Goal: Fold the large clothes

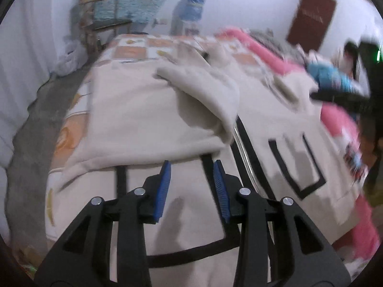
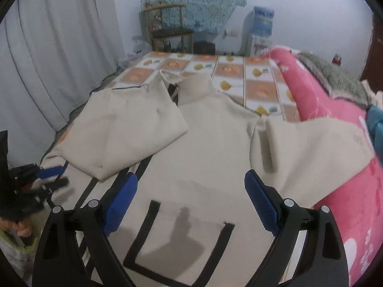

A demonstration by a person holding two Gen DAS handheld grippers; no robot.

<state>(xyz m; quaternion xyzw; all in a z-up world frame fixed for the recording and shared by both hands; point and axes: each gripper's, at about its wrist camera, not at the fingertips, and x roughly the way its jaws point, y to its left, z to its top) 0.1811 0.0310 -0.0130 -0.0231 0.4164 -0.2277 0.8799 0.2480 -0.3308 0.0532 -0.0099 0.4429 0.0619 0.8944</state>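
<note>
A large cream jacket (image 2: pixel 210 143) with black trim lies spread front-up on the bed. Its left sleeve (image 2: pixel 124 129) is folded across the chest; the same folded sleeve shows in the left wrist view (image 1: pixel 153 119). The right sleeve (image 2: pixel 311 148) lies out over a pink blanket. My left gripper (image 1: pixel 191 165) is open and empty, just above the jacket's lower front near the folded sleeve's edge; it also shows at the left of the right wrist view (image 2: pixel 51 177). My right gripper (image 2: pixel 191 177) is open wide and empty above the jacket's black-outlined pocket (image 2: pixel 177 244).
The bed has an orange and white patterned sheet (image 2: pixel 239 71). A pink blanket (image 2: pixel 335 124) lies along the right side. A wooden chair (image 2: pixel 170 28) and a water dispenser (image 2: pixel 261 28) stand by the far wall. White curtains (image 2: pixel 55 55) hang on the left.
</note>
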